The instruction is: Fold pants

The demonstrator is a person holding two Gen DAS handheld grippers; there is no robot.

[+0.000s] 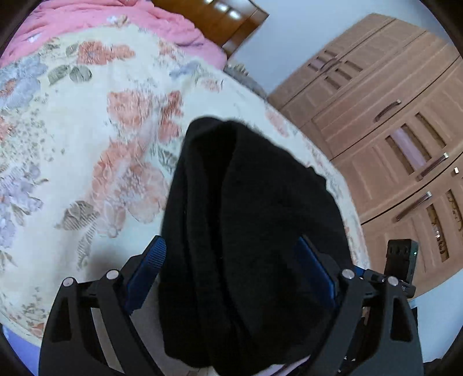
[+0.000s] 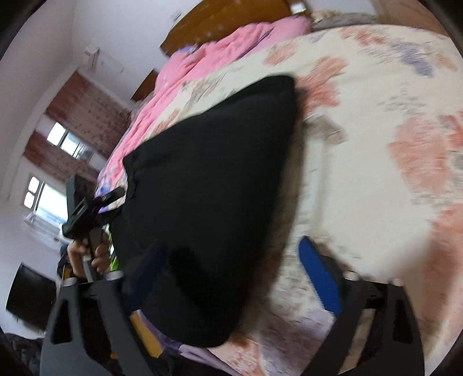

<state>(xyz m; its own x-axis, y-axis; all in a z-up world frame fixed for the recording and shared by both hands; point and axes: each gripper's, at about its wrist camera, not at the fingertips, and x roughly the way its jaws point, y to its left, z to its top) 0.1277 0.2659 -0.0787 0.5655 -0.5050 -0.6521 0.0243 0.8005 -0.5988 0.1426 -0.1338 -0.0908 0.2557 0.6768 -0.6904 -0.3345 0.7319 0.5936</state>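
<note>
The black pants [image 1: 249,231] lie bunched on the floral bedspread [image 1: 86,138]. In the left wrist view the cloth fills the gap between the blue pads of my left gripper [image 1: 231,254], whose jaws stand wide; I cannot tell if they grip it. In the right wrist view the pants [image 2: 208,196] form a dark folded wedge on the bed. My right gripper [image 2: 234,260] is open; its left pad [image 2: 150,266] is against the cloth, its right pad [image 2: 318,277] is over bare bedspread. The left gripper [image 2: 92,208] and the hand holding it show at the pants' far left edge.
A pink quilt [image 1: 115,23] lies at the head of the bed by a wooden headboard [image 1: 220,20]. A brown wardrobe [image 1: 390,144] stands to the right of the bed. Windows [image 2: 58,162] and a brick wall are on the left in the right wrist view.
</note>
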